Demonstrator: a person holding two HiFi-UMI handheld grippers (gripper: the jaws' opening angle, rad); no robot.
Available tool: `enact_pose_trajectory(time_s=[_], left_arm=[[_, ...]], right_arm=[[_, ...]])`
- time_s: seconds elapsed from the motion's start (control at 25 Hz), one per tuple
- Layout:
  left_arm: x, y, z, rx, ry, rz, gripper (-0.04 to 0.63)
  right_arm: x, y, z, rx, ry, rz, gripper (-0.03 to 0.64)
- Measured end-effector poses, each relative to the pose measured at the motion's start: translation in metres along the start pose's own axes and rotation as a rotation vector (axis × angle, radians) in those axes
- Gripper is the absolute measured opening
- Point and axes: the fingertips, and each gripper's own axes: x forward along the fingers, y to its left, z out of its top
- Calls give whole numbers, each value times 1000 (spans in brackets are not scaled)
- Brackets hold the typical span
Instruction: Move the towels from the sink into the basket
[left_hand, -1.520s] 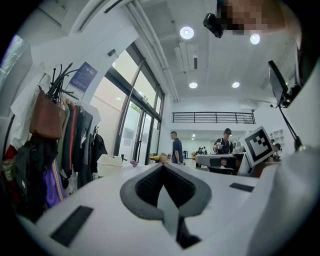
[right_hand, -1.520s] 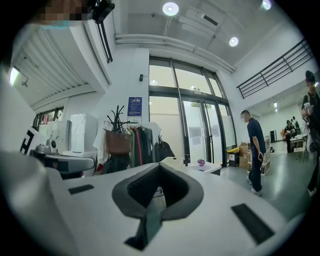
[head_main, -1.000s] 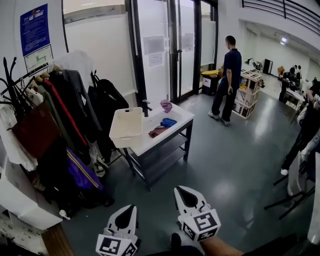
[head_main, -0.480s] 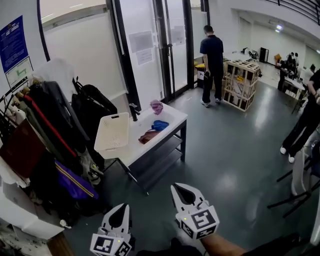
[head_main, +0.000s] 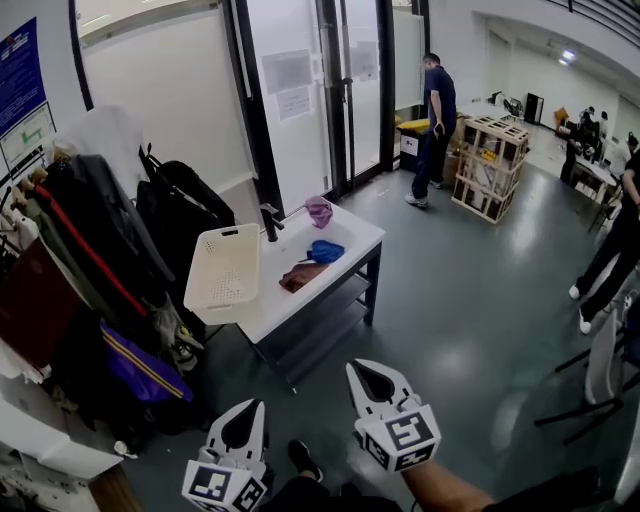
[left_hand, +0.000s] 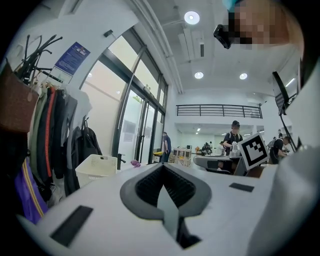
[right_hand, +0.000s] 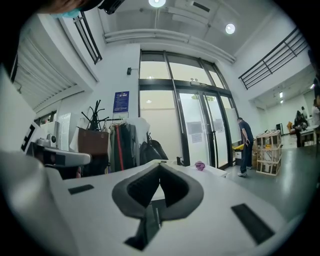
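A white sink table (head_main: 345, 240) stands ahead, well beyond both grippers. In the sink lie a blue towel (head_main: 326, 250) and a dark red towel (head_main: 300, 276); a purple towel (head_main: 319, 210) sits at the far rim by the black tap (head_main: 270, 220). The white perforated basket (head_main: 224, 272) rests on the table's left end. My left gripper (head_main: 250, 405) and right gripper (head_main: 358, 368) are low in the head view, both shut with nothing held, pointing toward the table. The left gripper view shows the basket (left_hand: 96, 167) and purple towel (left_hand: 135, 162) past the shut tips (left_hand: 161, 165). The right gripper (right_hand: 160, 164) is shut too.
A coat rack (head_main: 90, 230) full of clothes and bags fills the left side. Glass doors (head_main: 330, 90) stand behind the table. A person (head_main: 437, 110) stands by wooden crates (head_main: 487, 165) at the back; other people (head_main: 610, 250) are at the right. Grey floor (head_main: 460, 320) stretches right of the table.
The whole view has moved toward the sink table, which looks slightly nearer. Both grippers keep their place and stay shut. The person at the back has stepped toward the crates.
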Motion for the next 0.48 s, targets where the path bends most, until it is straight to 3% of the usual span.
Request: enact_pose_trajectory(time_s=[0.24,0.48], left_arm=[[44,63,24,-26,-45,-15,6],[83,121,30,-57,-72,-24,6]], right_arm=[[68,-7,10,-31,22,-58,3],[142,-10,8,-68,80,-55,3]])
